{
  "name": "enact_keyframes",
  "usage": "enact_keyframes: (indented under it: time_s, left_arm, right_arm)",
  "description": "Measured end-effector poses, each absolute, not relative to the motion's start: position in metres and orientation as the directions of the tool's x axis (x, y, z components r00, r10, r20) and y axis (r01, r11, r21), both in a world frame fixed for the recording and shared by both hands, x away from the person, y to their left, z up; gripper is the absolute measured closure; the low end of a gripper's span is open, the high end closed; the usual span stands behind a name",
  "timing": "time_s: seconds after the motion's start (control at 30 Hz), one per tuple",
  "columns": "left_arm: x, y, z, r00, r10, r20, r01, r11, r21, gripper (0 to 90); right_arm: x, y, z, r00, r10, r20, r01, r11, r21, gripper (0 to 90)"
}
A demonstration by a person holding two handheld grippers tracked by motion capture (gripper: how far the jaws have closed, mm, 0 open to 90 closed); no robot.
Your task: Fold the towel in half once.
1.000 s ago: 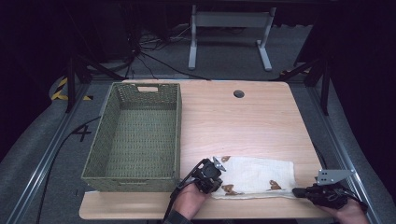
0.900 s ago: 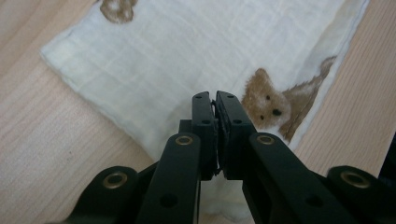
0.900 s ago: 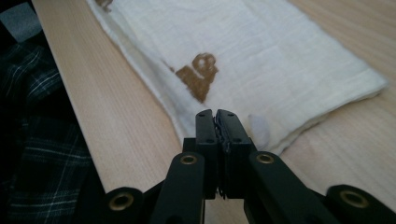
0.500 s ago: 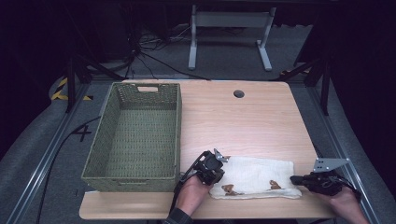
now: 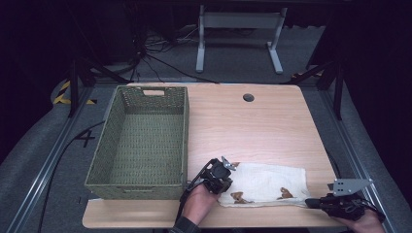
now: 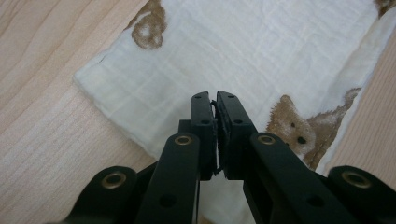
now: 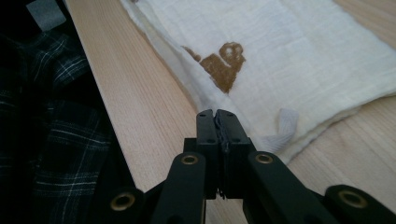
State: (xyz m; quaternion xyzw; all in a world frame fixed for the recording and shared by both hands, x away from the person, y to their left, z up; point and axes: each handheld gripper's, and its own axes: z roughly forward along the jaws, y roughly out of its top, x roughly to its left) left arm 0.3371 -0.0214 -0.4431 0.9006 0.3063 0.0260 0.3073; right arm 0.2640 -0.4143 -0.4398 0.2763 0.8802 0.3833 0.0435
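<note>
Light wooden table (image 5: 272,126), grey floor (image 5: 43,145), metal stand (image 5: 238,29), dark room

The cloth (image 5: 265,184) lies on the counter (image 5: 252,131) between the two pairs of jaws, under and ahead of the left gripper (image 6: 215,100). The basket (image 5: 141,141) stands beyond the left gripper's far side.

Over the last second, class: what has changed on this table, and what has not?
The right gripper has shifted a little left, to the white cloth's right end, jaws shut and empty. The left gripper stayed shut over the cloth's left end. Cloth and green basket kept their places.
</note>
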Motion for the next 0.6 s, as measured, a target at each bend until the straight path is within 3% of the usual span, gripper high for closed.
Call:
enact_keyframes:
  time_s: [0.27,0.43,0.6]
  left_arm:
    - [0.338,-0.023,-0.445,0.813,0.564,-0.147,0.538,-0.63,0.559,86.2]
    - [0.337,-0.024,-0.447,0.813,0.562,-0.151,0.54,-0.632,0.555,86.2]
    - [0.337,-0.024,-0.447,0.814,0.56,-0.152,0.54,-0.635,0.552,86.2]
  right_arm:
    - [0.294,-0.424,-0.436,-0.782,0.618,0.083,0.48,0.511,0.713,88.8]
    - [0.317,-0.413,-0.445,-0.801,0.592,0.089,0.482,0.549,0.682,89.0]
    - [0.308,-0.407,-0.45,-0.835,0.539,0.111,0.47,0.594,0.652,89.1]
